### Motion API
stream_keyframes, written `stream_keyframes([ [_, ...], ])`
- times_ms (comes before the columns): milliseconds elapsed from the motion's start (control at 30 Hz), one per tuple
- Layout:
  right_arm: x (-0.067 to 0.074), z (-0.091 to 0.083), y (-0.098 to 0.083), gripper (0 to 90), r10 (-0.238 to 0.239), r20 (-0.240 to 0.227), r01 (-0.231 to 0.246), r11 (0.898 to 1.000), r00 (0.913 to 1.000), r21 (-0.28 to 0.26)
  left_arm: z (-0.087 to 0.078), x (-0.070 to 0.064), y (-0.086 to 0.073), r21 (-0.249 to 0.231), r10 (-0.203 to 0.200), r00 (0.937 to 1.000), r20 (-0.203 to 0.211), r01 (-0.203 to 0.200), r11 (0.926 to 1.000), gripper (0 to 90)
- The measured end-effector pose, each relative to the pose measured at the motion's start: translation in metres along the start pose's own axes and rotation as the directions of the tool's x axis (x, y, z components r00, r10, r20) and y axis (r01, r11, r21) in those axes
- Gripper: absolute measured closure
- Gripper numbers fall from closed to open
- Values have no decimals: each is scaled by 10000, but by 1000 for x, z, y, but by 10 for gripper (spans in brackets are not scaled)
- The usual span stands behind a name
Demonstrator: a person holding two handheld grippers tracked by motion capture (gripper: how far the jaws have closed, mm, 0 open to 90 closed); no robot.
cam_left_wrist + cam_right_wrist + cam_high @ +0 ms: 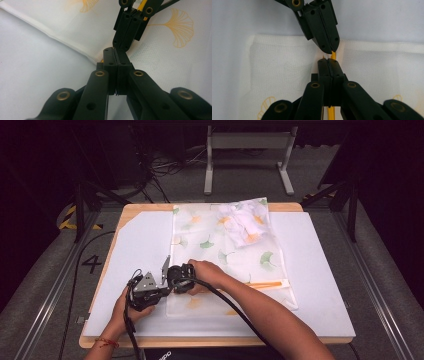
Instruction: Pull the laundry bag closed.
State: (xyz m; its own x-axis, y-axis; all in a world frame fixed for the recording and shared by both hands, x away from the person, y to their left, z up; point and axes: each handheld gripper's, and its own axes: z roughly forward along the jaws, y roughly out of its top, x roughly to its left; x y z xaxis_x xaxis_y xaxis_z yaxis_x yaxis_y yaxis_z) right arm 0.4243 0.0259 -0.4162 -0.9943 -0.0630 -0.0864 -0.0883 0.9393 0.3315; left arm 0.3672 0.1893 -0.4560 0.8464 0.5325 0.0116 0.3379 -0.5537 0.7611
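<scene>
high view / bag: mesh laundry bag [227, 255] lay flat on the white board [320, 285], zip [267, 284] running along its near part; your grippers met at its near-left edge.
high view / contents: bunched white cloth [245, 225] sat inside the bag at the far end; how much of it, can't tell.
left gripper view / left gripper [115, 53]: your jaws were pressed together at the bag's edge [75, 47]; looked pinched on the fabric or zip end, can't tell which.
right gripper view / right gripper [328, 62]: jaws closed tip to tip with the left gripper [329, 48], clamped over the yellow zip line [333, 55], probably on the pull.
risk: my read, if you'd pulled before the pull was truly held, the jaws would've slipped off.
risk 2: weak left-side anchor would've let the mesh bunch and jam the slider.
</scene>
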Motion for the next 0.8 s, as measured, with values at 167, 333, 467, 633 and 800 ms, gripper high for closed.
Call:
stream_keyframes([
  [167,-2,0,1,897,46,-150,-44,10000,9999,89,0,1,0,-2,-60,10000,52,60,10000,900],
  [333,-6,2,1,866,258,-577,-241,9992,9980,304,0,1,0,-2,-85,9999,66,85,10000,900],
  [467,-8,2,2,832,378,-771,-351,9987,9963,356,1,1,0,-14,-84,9999,74,84,10000,900],
  [633,-12,3,4,862,712,-1021,-671,9968,9922,427,1,2,0,9,-104,9999,114,104,9999,900],
  [800,-16,4,-1,898,1108,-1325,-1112,9938,9850,41,1,2,0,5,-94,9999,111,93,10000,900],
])
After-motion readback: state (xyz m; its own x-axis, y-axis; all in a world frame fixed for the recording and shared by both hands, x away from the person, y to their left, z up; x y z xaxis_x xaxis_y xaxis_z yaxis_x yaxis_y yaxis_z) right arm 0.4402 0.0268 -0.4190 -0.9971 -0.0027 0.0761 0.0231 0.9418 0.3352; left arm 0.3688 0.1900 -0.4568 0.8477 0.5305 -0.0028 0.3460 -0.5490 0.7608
